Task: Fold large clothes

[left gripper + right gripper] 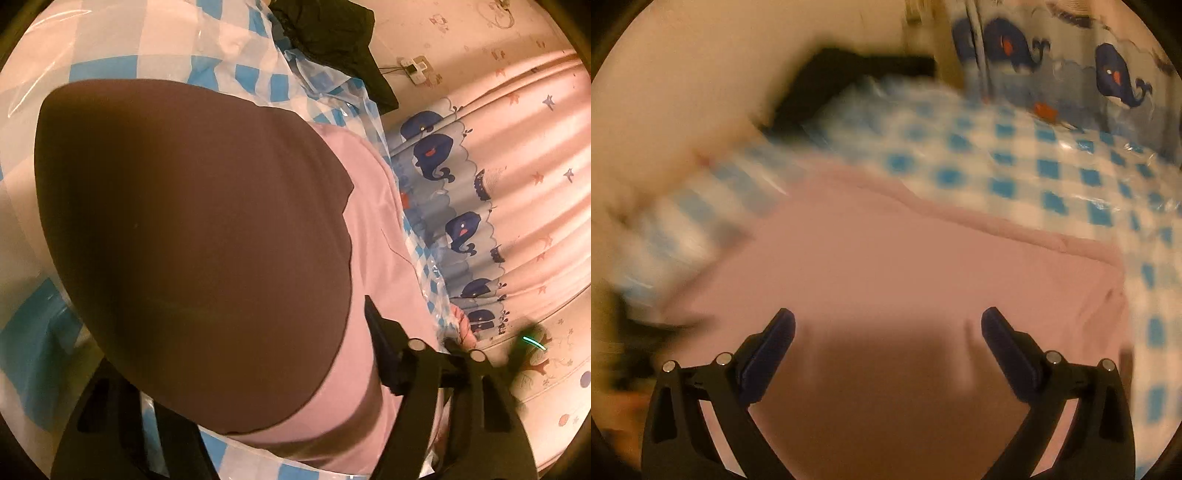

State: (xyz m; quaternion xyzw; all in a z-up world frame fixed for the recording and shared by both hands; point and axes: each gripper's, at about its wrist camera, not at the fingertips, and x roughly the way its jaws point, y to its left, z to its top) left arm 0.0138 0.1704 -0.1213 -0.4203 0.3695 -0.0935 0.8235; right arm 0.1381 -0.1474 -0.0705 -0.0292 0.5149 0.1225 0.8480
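A pink garment (905, 266) lies partly folded on a blue-and-white checked plastic cover (1015, 166). My right gripper (888, 328) is open just above its near part, with nothing between the blue pads (772, 354). In the left wrist view a fold of the pink garment (373, 229) hangs close over the lens as a large dark shape. The left gripper's right finger (384, 347) lies against the cloth; the left finger is hidden behind it.
A dark garment (332, 40) lies at the far end of the checked cover (110, 70), also visible in the right wrist view (827, 81). A whale-print curtain (458, 206) hangs along the right side. A wall socket (415, 70) sits on the wall beyond.
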